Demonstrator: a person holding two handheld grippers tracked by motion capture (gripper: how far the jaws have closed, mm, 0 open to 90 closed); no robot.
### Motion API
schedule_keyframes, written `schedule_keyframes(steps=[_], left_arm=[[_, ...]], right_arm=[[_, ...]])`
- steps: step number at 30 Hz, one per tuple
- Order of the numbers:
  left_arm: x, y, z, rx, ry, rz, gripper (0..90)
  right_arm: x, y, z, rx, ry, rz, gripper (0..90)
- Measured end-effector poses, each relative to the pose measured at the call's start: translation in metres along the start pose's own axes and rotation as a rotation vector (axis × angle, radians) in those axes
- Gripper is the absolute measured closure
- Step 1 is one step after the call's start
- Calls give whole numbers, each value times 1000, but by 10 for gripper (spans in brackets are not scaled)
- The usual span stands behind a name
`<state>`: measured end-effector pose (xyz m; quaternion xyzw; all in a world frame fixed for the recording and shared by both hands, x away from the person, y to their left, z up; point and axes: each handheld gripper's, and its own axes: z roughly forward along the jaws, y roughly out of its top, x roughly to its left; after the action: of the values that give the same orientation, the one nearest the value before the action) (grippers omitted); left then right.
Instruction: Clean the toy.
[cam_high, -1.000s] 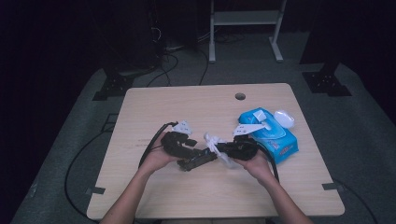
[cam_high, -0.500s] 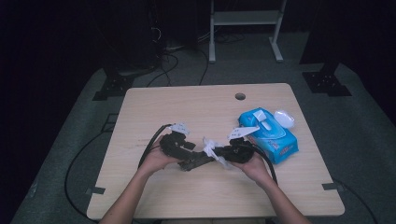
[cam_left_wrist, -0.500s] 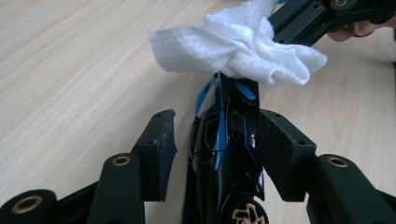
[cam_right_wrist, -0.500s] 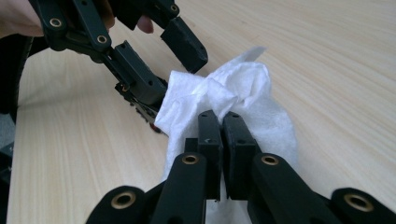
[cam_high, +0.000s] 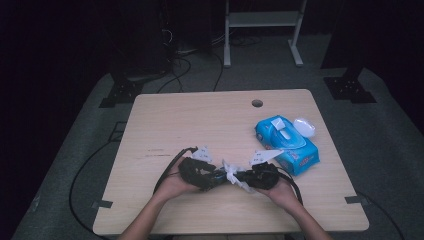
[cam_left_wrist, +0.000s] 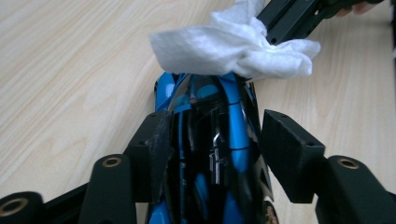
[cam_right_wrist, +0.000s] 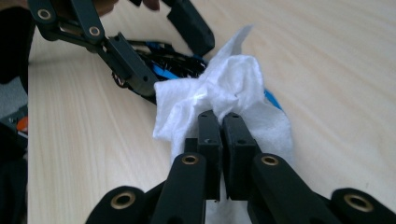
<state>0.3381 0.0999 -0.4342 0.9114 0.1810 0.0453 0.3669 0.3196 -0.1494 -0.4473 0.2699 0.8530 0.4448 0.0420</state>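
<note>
My left gripper (cam_left_wrist: 212, 128) has just been opening its jaws. The toy car (cam_left_wrist: 210, 144) lies between them, its flank against one pad, while the other pad seems to stand just clear, so I judge it is cradled rather than gripped. The car's long axis runs straight out along my left jaws, its far end pointing away from that hand.

My right gripper (cam_right_wrist: 222, 123) has its jaws pressed together, pinching a crumpled white wipe (cam_right_wrist: 224, 84). The wipe rests on that far end of the car. From above, the two grippers face each other tip to tip along a line across the near part of the table (cam_high: 200, 115), with the wipe and car between them.

So from my right hand the car lies dead ahead, lengthwise, just past the wipe. My left hand is nearer to it, but is no longer clamping. Any further rub has to travel along that axis toward my left hand, and I expect a loose car would slide. The blue pack of wipes (cam_high: 287, 142) sits well beyond my right hand.
</note>
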Motion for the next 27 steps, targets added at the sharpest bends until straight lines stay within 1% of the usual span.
schedule_keyframes(steps=[3,4,5,6,8,9,11,14,17,19,21,23,27], left_arm=[[-10,-1,5,11,44,50,371],[-11,0,6,18,52,54,366],[-14,0,8,37,58,63,359],[-15,-1,10,44,57,74,352],[-17,-2,12,39,50,71,344],[-17,-2,12,39,61,81,347],[-16,-2,13,38,44,62,317],[-15,-3,15,47,35,57,285],[-16,-3,19,71,35,58,267],[-15,-4,21,79,31,53,257],[-14,-5,24,91,28,38,239],[-14,-6,27,102,26,36,236],[-13,-6,31,110,26,32,232]], right_arm=[[2,-6,-2,16,-7,-6,860],[3,-8,-4,24,-13,-5,861],[3,-9,-5,23,-16,-12,860],[3,-10,-9,19,-21,-9,860],[2,-12,-15,9,-27,1,860],[1,-13,-19,-1,-29,6,861],[-1,-16,-27,-16,-33,25,861],[-4,-21,-36,-27,-39,40,860],[-5,-25,-39,-25,-41,44,860],[-5,-27,-41,-21,-41,46,860],[-4,-29,-41,-17,-42,45,860],[-4,-30,-42,-18,-43,48,860],[-5,-31,-45,-24,-51,49,860]])
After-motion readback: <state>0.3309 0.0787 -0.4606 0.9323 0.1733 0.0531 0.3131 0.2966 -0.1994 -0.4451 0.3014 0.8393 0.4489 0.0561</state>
